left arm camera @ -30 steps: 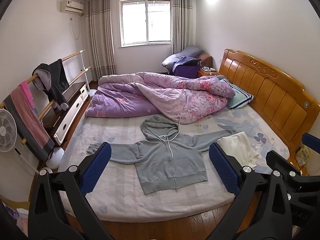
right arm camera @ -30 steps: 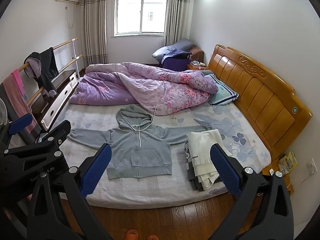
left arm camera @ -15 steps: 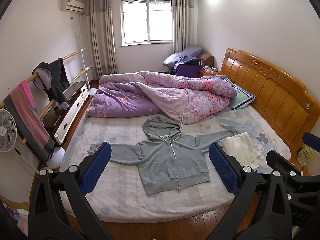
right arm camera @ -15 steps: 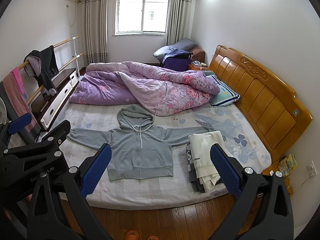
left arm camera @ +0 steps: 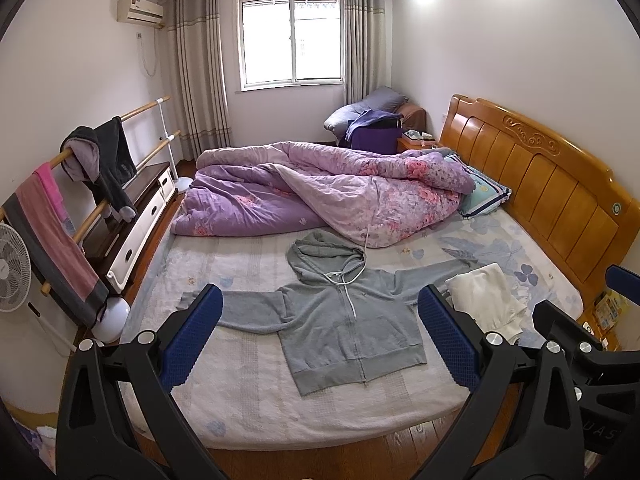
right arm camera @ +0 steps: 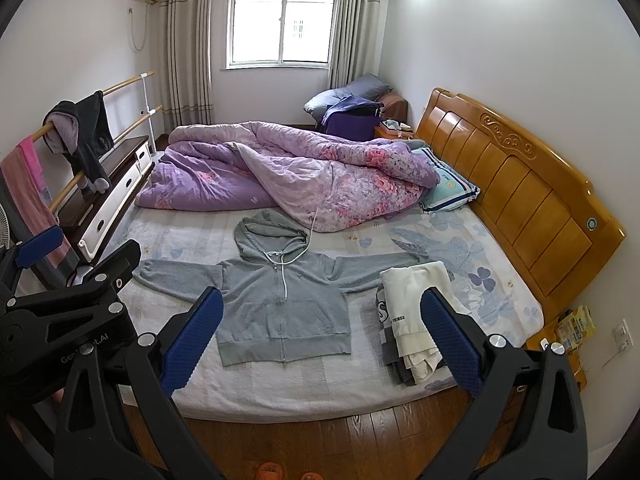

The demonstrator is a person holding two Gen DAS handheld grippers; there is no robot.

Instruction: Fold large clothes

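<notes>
Bedding first: pale floral mattress sheet [right arm camera: 472,248] on a wooden-headboard bed, with a rumpled purple floral quilt [right arm camera: 288,172] at twelve o'clock. Spread flat near the foot edge lies the grey zip-up hoodie [right arm camera: 280,300], sleeves out, hood toward the quilt. At its three o'clock sits a folded cream and grey clothes stack [right arm camera: 412,320]. Left tongs [left arm camera: 320,340] and right tongs [right arm camera: 322,340] both gape wide, holding nothing, well short of the hoodie.

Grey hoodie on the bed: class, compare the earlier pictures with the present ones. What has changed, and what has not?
Only the viewpoint drifts a little: both cameras shift slightly, so the bed sits a touch lower in frame. Nothing was grasped or released. The grey hoodie stays spread flat, sleeves out, the folded white garment lies beside it, and the left gripper and right gripper remain open, off the bed.
</notes>
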